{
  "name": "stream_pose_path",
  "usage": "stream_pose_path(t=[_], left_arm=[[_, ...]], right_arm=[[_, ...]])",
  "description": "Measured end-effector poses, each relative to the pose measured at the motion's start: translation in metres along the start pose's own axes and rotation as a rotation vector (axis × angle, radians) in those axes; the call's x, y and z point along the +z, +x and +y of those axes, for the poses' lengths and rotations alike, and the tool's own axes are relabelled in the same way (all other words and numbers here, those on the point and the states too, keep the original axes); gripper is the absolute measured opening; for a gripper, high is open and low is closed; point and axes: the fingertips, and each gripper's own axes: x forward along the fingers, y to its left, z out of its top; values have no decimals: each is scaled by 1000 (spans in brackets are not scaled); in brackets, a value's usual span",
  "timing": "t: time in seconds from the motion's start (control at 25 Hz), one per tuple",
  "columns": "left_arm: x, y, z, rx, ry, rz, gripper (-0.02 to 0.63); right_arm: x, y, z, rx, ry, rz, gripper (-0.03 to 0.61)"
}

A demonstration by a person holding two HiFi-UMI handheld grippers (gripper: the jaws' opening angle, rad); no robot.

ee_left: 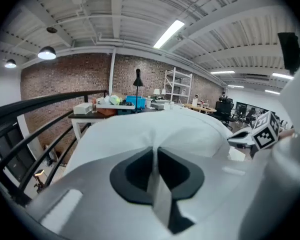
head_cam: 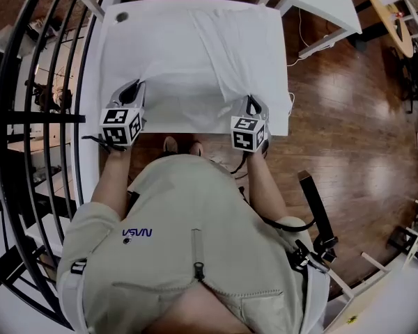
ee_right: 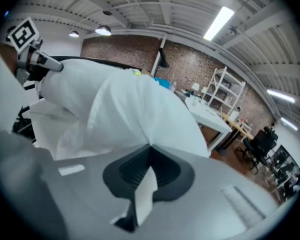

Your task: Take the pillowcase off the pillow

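On white table (head_cam: 112, 47) | wood floor (head_cam: 348, 117), brick wall (ee_left: 65, 79) | left gripper (head_cam: 130, 91), right gripper (head_cam: 251, 105): fingers (ee_left: 132, 174) clamped on pillowcase (head_cam: 195, 61)

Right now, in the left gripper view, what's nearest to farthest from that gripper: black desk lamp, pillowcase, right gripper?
1. pillowcase, pinched in the jaws.
2. right gripper, off to the right.
3. black desk lamp, far back, centre.

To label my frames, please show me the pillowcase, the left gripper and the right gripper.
pillowcase (head_cam: 188, 82): head view, middle of the cloth.
left gripper (ee_left: 154, 151): left gripper view, between its fingertips.
right gripper (ee_right: 150, 149): right gripper view, between its fingertips.
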Motion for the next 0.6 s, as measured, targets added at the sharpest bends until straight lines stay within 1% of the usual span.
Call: stream_pose_path(t=[0.08,0.16,0.28,0.36,0.44,0.48,0.56,0.6], left_arm=[[-31,0,-7,-4,-42,54,29],[-53,1,-9,-1,-74,89,29],[-62,7,-8,6,-92,102,32],[-57,9,-10,-6,-83,91,37],[-45,5,-14,-26,-68,57,63],[-37,0,-16,-34,-56,37,80],[-15,-12,-25,-45,-25,-8,115],[-2,-18,-30,-51,-14,-38,117]], right_arm=[[-24,9,10,34,23,58,6],[-37,14,16,55,28,84,6],[-39,17,20,75,23,91,6],[-36,17,21,105,48,86,6],[-29,12,21,159,100,70,6],[-24,7,21,189,127,56,16],[-12,-7,16,236,155,16,65],[-4,-16,12,252,159,-12,80]])
